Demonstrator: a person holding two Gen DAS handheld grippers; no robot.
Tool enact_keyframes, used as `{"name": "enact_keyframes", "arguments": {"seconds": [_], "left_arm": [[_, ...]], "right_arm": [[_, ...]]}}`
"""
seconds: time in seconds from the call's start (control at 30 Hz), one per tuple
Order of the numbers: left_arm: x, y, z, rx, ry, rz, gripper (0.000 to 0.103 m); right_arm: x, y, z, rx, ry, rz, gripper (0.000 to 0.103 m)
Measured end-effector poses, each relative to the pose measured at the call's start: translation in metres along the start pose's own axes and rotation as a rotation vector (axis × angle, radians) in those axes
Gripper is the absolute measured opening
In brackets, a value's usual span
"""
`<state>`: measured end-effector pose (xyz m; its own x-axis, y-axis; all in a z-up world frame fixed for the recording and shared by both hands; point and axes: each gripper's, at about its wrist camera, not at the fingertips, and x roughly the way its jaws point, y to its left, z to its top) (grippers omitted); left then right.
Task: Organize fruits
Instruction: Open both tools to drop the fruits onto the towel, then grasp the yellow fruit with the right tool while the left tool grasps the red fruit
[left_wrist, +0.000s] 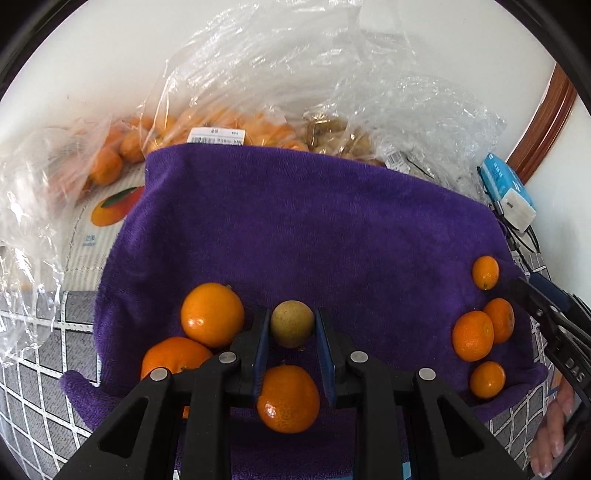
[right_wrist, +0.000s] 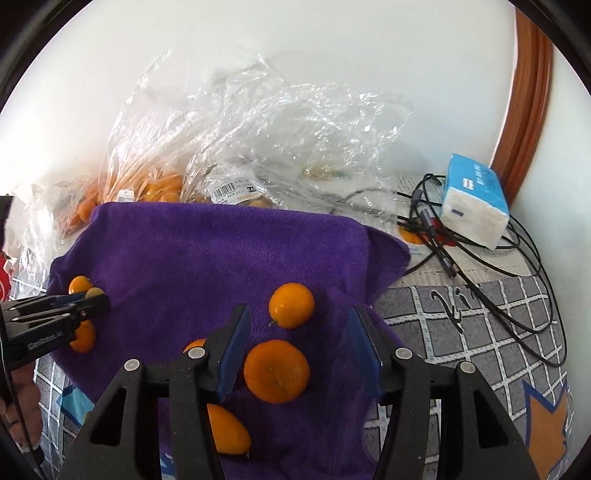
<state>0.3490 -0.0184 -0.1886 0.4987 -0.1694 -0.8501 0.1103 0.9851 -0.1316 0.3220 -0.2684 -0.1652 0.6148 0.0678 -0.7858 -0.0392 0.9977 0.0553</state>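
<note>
Now a brownish-green fruit (left_wrist: 292, 323) is gripped by the left gripper (left_wrist: 291, 325)
Jaws of the right gripper (right_wrist: 299, 347) are held apart over oranges (right_wrist: 276, 370) on the purple towel (right_wrist: 221, 251)

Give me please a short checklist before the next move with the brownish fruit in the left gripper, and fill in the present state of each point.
1. Left gripper closed on the brownish fruit: ok, both pads touch its sides.
2. Fruit centred between the pads: ok.
3. Fruit lifted off the purple towel: cannot tell.
4. Neighbours clear of the left fingers: not ok, a large orange lies close beside the left finger.
5. Right gripper free: ok, jaws wide open above a small orange, not touching it.
6. Where the brownish fruit belongs: cannot tell.
</note>
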Motion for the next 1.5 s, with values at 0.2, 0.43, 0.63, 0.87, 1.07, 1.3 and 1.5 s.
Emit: {"name": "enact_keyframes", "arguments": {"seconds": [0.2, 0.43, 0.63, 0.87, 1.07, 1.3, 1.5], "left_arm": [[0.000, -0.002, 0.000, -0.005, 0.012, -0.021, 0.025], [-0.041, 0.002, -0.007, 0.007, -0.060, -0.040, 0.042], [-0.084, 0.027, -0.027, -0.016, -0.111, -0.036, 0.046], [-0.114, 0.054, -0.067, -0.032, -0.127, -0.002, 0.048], [-0.121, 0.077, -0.101, -0.056, -0.114, 0.035, 0.051], [-0.122, 0.102, -0.129, -0.086, -0.110, 0.084, 0.055], [-0.112, 0.126, -0.143, -0.127, -0.089, 0.091, 0.055]], "right_arm": [[-0.007, -0.012, -0.012, 0.064, 0.019, -0.008, 0.055], [-0.029, -0.018, -0.031, 0.111, 0.028, -0.037, 0.055], [-0.061, -0.009, -0.047, 0.108, 0.002, -0.064, 0.056], [-0.094, 0.009, -0.067, 0.090, -0.052, -0.096, 0.056], [-0.102, 0.032, -0.080, 0.056, -0.034, -0.084, 0.056], [-0.091, 0.059, -0.095, 0.051, -0.013, 0.020, 0.049], [-0.072, 0.097, -0.099, 0.010, 0.032, 0.105, 0.041]]}}
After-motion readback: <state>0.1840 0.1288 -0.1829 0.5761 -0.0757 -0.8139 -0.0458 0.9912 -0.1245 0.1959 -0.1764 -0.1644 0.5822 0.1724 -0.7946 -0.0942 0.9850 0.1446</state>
